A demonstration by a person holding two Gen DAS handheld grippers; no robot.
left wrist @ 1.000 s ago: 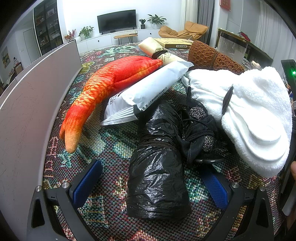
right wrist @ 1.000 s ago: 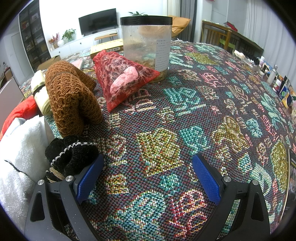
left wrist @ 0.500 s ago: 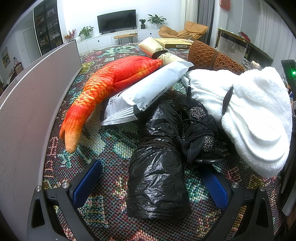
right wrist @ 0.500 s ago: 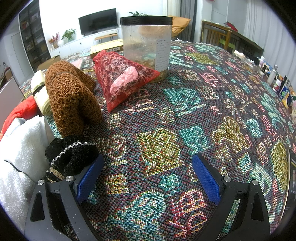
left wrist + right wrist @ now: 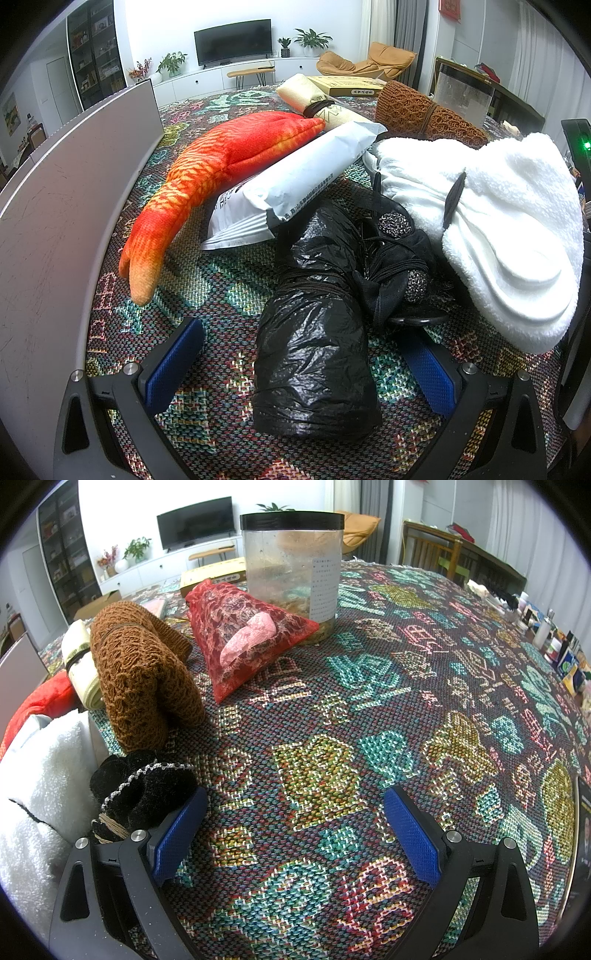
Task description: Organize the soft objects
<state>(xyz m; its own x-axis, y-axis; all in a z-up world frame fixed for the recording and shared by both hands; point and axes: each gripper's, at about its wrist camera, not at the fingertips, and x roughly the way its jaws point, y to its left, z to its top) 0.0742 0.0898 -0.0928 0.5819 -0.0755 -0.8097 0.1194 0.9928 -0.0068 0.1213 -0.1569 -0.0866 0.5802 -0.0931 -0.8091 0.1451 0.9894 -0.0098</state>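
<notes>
In the left wrist view my left gripper (image 5: 299, 365) is open, its blue pads on either side of a rolled black plastic bag (image 5: 314, 332) lying on the patterned cloth. Beside it lie a black fabric bundle (image 5: 399, 266), a white fluffy towel (image 5: 509, 229), a white mailer pouch (image 5: 291, 184), an orange plush fish (image 5: 221, 173), a cream roll (image 5: 317, 103) and a brown knit roll (image 5: 424, 114). My right gripper (image 5: 295, 834) is open and empty over bare cloth. The right wrist view shows the brown knit roll (image 5: 144, 672), a red mesh bag (image 5: 243, 635), a black velvet bundle (image 5: 140, 790) and the towel (image 5: 40, 782).
A grey board (image 5: 55, 229) stands along the left edge of the table. A clear jar with a black lid (image 5: 291, 565) stands behind the red mesh bag. A cardboard box (image 5: 347, 83) lies at the far side. Small bottles (image 5: 546, 631) line the right edge.
</notes>
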